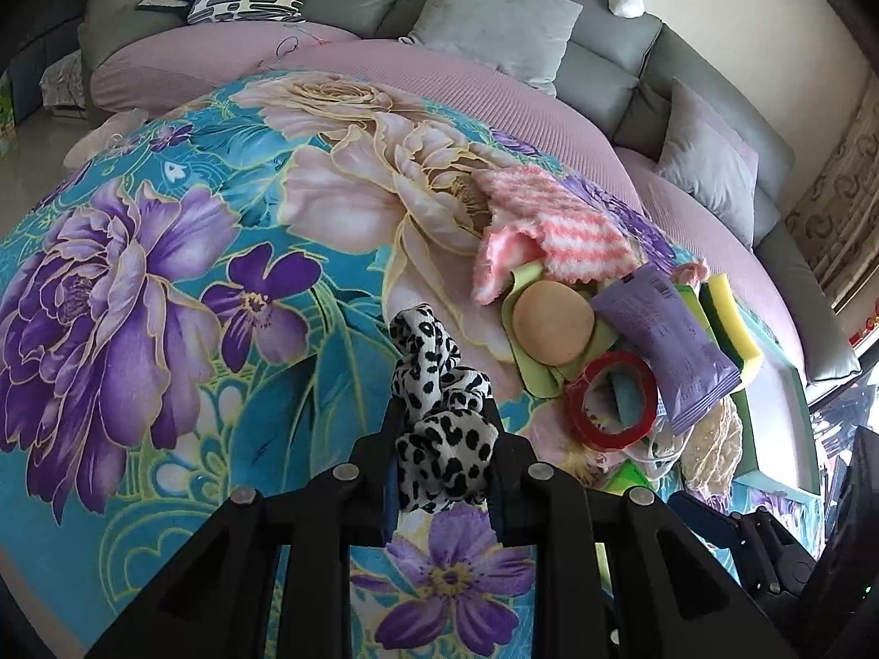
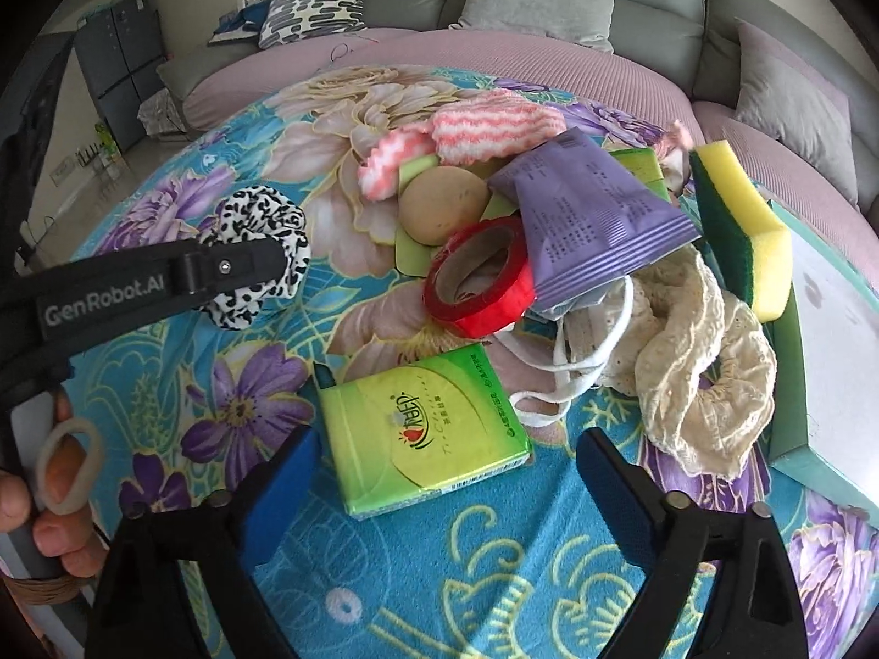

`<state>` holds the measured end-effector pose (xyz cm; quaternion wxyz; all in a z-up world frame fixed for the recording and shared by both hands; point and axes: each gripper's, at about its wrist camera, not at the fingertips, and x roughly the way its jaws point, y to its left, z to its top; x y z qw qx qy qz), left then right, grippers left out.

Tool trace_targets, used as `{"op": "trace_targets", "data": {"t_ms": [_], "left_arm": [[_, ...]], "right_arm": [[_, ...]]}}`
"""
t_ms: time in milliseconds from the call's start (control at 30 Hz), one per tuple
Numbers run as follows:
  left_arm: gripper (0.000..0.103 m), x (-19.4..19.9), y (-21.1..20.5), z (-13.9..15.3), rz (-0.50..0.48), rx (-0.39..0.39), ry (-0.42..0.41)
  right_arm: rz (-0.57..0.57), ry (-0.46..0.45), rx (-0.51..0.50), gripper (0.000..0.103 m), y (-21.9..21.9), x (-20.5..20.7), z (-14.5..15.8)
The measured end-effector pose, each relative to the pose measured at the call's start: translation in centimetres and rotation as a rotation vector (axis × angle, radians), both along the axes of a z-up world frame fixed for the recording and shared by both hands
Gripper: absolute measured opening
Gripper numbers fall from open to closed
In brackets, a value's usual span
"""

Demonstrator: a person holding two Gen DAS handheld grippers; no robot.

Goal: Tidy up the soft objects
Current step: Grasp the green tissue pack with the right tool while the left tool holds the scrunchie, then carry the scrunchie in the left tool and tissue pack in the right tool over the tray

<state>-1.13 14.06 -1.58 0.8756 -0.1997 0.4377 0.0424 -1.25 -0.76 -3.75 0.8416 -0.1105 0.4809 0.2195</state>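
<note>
Between the left gripper's (image 1: 442,434) clamped fingers hangs the scrunchie (image 1: 439,412); carry it level, right gripper (image 2: 445,472) spread, idle.

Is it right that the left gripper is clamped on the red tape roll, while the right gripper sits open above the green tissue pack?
Not quite. The left gripper is clamped on the leopard-print scrunchie, as the left wrist view shows; the red tape roll lies untouched in the pile. The right gripper does sit open above the green tissue pack.
</note>
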Motion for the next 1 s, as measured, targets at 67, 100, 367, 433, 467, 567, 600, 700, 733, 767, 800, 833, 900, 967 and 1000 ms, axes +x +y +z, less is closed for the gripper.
{"op": "trace_targets", "data": {"t_ms": [67,100,367,433,467,567,600,700,733,767,800,833,900,967,1000], "left_arm": [[0.026,0.1,0.0,-0.1,-0.002,-0.003,0.004],[0.026,0.1,0.0,-0.2,-0.003,-0.003,0.007],[0.026,0.2,0.0,-0.4,-0.004,-0.006,0.018],[0.026,0.2,0.1,-0.4,-0.004,-0.006,0.017],[0.026,0.2,0.1,-0.4,-0.003,-0.005,0.016],[0.026,0.0,0.1,0.0,-0.001,-0.002,0.005],[0.026,-0.1,0.1,0.2,-0.001,-0.001,0.001],[0.026,-0.2,-0.1,0.8,-0.003,0.004,-0.013],[0.026,-0.2,-0.2,1.1,-0.004,0.007,-0.018],[0.026,-0.2,-0.3,1.3,-0.006,0.010,-0.023],[0.026,-0.2,-0.5,1.6,-0.010,0.013,-0.027],[0.026,-0.1,-0.7,1.9,-0.016,0.016,-0.030],[0.026,0.2,-1.4,2.5,-0.030,0.028,-0.035],[0.026,0.4,-2.2,3.3,-0.048,0.042,-0.041],[0.026,0.6,-2.6,3.8,-0.057,0.049,-0.048]], "right_arm": [[0.006,0.000,-0.010,0.090,0.3,0.2,-0.3],[0.009,-0.003,-0.013,0.089,0.5,0.4,-0.3],[0.030,0.002,-0.003,0.073,0.7,0.3,-0.1],[0.040,0.006,0.003,0.072,0.6,0.4,-0.2],[0.042,0.007,0.009,0.072,0.5,0.4,-0.1],[0.041,-0.003,0.023,0.072,0.0,0.1,0.3],[0.041,-0.010,0.031,0.072,-0.3,0.0,0.5],[0.034,-0.032,0.055,0.072,-0.8,-0.2,1.8],[0.030,-0.044,0.061,0.072,-1.0,-0.3,2.3],[0.023,-0.056,0.069,0.072,-1.3,-0.3,2.8],[0.015,-0.066,0.077,0.072,-1.6,-0.2,3.3],[0.005,-0.077,0.081,0.072,-2.0,-0.2,3.8],[-0.026,-0.101,0.089,0.072,-3.1,0.0,4.8],[-0.062,-0.113,0.093,0.072,-4.1,0.5,5.8],[-0.083,-0.119,0.096,0.072,-4.8,0.7,6.3]]}}
